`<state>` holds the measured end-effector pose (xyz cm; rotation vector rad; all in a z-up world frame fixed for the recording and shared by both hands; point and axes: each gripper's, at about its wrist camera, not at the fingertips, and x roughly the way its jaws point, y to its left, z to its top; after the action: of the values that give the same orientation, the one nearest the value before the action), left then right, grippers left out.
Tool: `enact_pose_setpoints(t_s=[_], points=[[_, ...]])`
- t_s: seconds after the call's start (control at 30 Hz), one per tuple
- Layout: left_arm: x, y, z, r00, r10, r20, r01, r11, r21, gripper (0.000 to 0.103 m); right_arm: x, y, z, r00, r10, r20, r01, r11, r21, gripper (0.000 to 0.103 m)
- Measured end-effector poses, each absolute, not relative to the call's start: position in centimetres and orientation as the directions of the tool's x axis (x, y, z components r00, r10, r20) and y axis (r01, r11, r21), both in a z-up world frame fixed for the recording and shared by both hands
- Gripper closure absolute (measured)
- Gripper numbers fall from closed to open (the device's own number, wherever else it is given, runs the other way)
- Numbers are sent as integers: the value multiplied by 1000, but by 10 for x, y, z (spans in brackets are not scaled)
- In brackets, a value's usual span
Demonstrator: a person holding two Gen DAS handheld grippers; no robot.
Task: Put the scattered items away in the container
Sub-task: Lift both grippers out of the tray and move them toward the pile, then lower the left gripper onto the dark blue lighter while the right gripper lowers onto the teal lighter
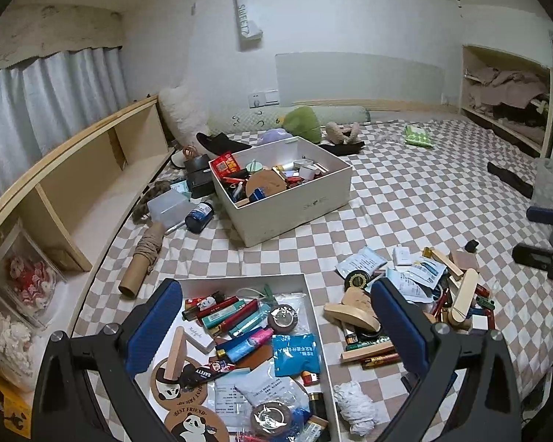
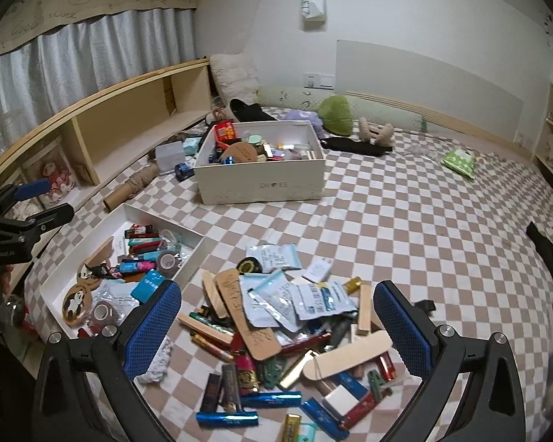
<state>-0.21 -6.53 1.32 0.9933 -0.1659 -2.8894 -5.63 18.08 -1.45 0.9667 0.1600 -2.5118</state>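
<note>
Two claws are seen, both spread wide and holding nothing. The left claw [image 1: 276, 328] hangs over the shallow white tray [image 1: 315, 316], where two panda coasters [image 1: 197, 425] and two tape rolls [image 1: 282, 318] lie among lighters. The right claw [image 2: 276, 326] hangs over the scattered pile [image 2: 276, 331] on the checkered bed [image 2: 424, 228], beside the tray. One white shoe box [image 2: 261, 184], already filled, stands farther back.
</note>
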Motion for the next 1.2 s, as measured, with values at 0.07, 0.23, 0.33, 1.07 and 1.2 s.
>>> enact_pose_setpoints(t_s=[0.07,0.23,0.33,1.07,1.2], points=[[-2,-60,12,-782,-101,-615,27,-991,129,0,-56,188,-15,-661,-359,-659,434,-899,55,0],[-3,-40,6,-765,-41,-643,-43,-993,114,0,-55,208,-20,-665,-367,-651,412,-907,91,0],[-4,-28,2,-751,4,-660,-87,-992,93,0,-52,218,-27,-661,-383,-646,413,-904,113,0],[7,89,-76,-588,58,-807,-442,-858,260,0,-72,286,-101,-515,-211,-831,317,-947,44,0],[7,100,-99,-529,60,-846,-500,-828,253,0,-76,294,-119,-481,-174,-859,299,-954,26,0]])
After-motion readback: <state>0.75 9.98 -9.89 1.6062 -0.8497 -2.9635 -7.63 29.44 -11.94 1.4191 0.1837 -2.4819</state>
